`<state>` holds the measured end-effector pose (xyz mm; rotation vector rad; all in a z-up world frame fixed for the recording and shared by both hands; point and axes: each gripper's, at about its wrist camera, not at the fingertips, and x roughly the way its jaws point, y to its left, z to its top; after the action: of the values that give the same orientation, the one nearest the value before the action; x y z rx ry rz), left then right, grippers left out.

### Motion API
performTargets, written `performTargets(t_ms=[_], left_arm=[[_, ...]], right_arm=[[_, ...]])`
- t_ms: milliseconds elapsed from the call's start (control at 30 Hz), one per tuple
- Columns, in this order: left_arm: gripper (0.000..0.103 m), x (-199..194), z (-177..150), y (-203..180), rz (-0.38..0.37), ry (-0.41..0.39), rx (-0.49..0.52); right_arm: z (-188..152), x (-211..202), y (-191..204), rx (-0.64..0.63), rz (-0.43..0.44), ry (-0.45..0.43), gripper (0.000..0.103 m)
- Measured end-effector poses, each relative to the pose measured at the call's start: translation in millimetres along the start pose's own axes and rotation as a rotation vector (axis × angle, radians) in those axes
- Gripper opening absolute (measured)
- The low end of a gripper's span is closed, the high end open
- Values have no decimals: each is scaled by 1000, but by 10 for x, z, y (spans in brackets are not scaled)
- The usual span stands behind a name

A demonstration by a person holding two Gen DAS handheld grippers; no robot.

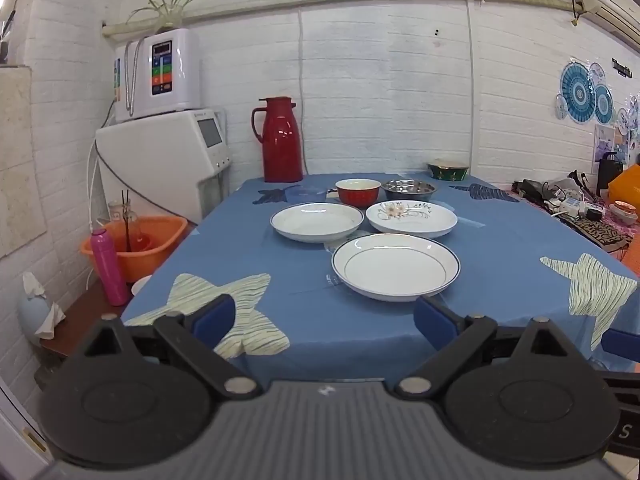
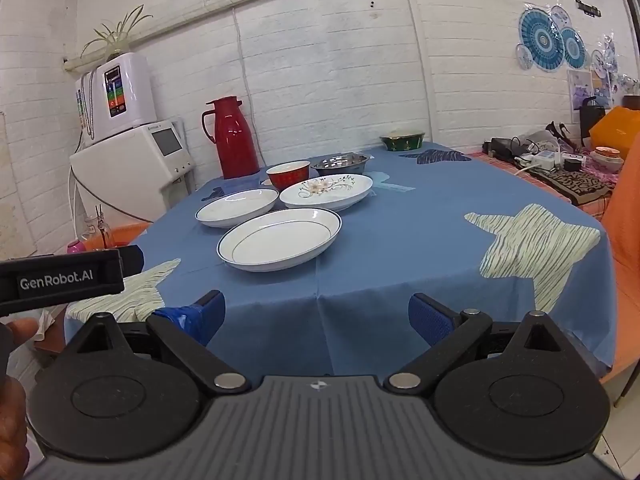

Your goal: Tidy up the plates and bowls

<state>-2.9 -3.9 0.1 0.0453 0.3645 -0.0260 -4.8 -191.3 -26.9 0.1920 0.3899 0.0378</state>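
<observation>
Before the near edge of the worktop (image 1: 500,248), which wears a blue cloth with pale striped stars, my left gripper (image 1: 324,320) hangs released, its blue-padded jaws spread wide and holding nothing. Taking the red thermos (image 1: 280,140) at the far left corner as my landmark: the red bowl (image 1: 358,192) sits just to its right and nearer me, with the steel bowl (image 1: 408,190) beside that, and the green bowl (image 1: 448,170) further right near the far edge. Nearer me than the thermos lie three plates close together: a plain white plate (image 1: 316,222), a flowered plate (image 1: 412,218) to its right, and the blue-rimmed plate (image 1: 396,266) nearest me. Left of the thermos, off the worktop, stands a white appliance (image 1: 160,160), with an orange basin (image 1: 136,246) and pink bottle (image 1: 108,268) lower down.

From my right wrist, my right gripper (image 2: 316,316) is likewise released, jaws apart and empty, short of the worktop (image 2: 400,240). The thermos (image 2: 232,140) stands far left; the red bowl (image 2: 288,174) and steel bowl (image 2: 340,164) sit to its right, the green bowl (image 2: 402,141) beyond. The white plate (image 2: 236,208), flowered plate (image 2: 326,192) and blue-rimmed plate (image 2: 280,238) cluster nearer me. My left gripper's black body (image 2: 60,280) shows at the left edge, with part of my hand (image 2: 12,420) below it.
</observation>
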Motion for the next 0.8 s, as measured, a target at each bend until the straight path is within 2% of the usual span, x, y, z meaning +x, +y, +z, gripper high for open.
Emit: performTargets(t_ms=[800], left_arm=[[95, -12, -20, -21, -30, -14, 9]], right_arm=[[-12, 4, 33, 4, 17, 18, 86]])
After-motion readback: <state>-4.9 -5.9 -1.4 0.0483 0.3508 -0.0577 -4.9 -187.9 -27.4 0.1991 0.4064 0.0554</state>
